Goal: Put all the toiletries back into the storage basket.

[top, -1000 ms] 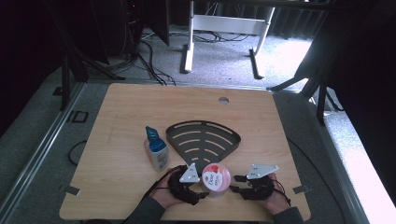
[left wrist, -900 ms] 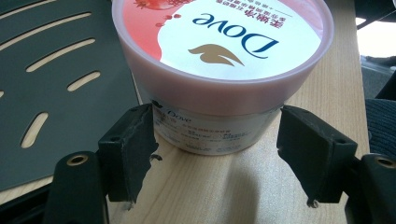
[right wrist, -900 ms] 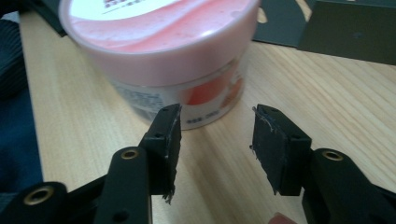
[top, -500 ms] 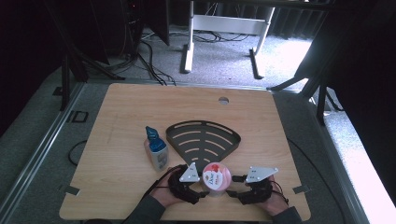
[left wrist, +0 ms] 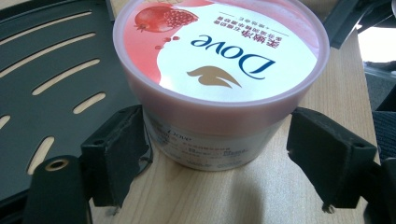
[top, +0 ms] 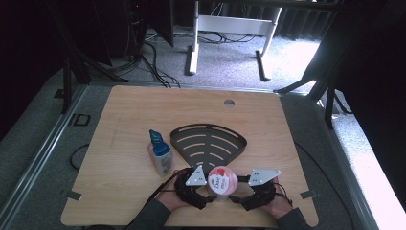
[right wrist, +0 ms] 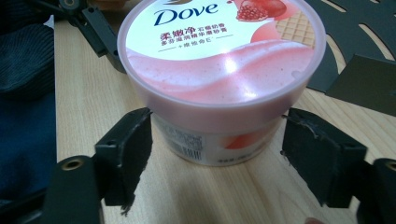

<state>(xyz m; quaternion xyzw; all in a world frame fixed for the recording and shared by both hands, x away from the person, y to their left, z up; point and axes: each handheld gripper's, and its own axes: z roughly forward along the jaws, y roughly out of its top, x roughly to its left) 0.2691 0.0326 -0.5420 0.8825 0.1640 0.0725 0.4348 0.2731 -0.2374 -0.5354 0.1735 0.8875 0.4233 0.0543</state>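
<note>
Grey carpet floor [top: 225, 52] — white desk legs [top: 194, 45], cables [top: 153, 57], bright daylight.

We find the tub [top: 223, 179] on the tabletop [top: 287, 129] near its front edge, between the left tongs [top: 207, 197] and the right tongs [top: 238, 197]. The slotted tray [top: 208, 143] lies directly behind the tub. The bottle [top: 160, 152] stands just left of the tray.
</note>
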